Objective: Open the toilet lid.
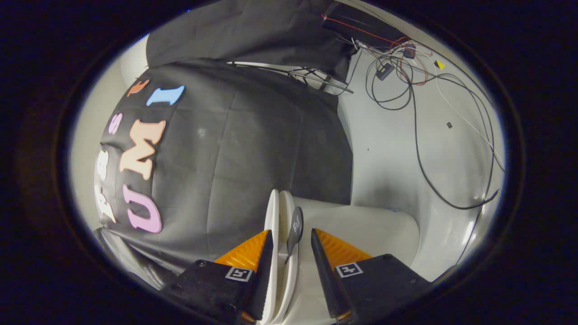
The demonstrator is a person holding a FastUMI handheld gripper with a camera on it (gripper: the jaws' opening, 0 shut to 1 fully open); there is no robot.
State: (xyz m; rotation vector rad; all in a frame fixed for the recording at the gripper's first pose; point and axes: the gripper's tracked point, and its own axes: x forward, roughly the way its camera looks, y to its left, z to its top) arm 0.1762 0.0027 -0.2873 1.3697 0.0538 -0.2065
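Black cloth wall (253, 149) behind, your gripper (291, 246) fingers stand apart around the toilet lid (272, 216) edge; close them next, then lift.

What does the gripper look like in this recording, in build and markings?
The gripper has two wedge-shaped fingers with ribbed outer faces and flat inner pads, tapering towards the tips. Each sits on a blocky, matte black mount carrying a small square black-and-white fiducial tag.
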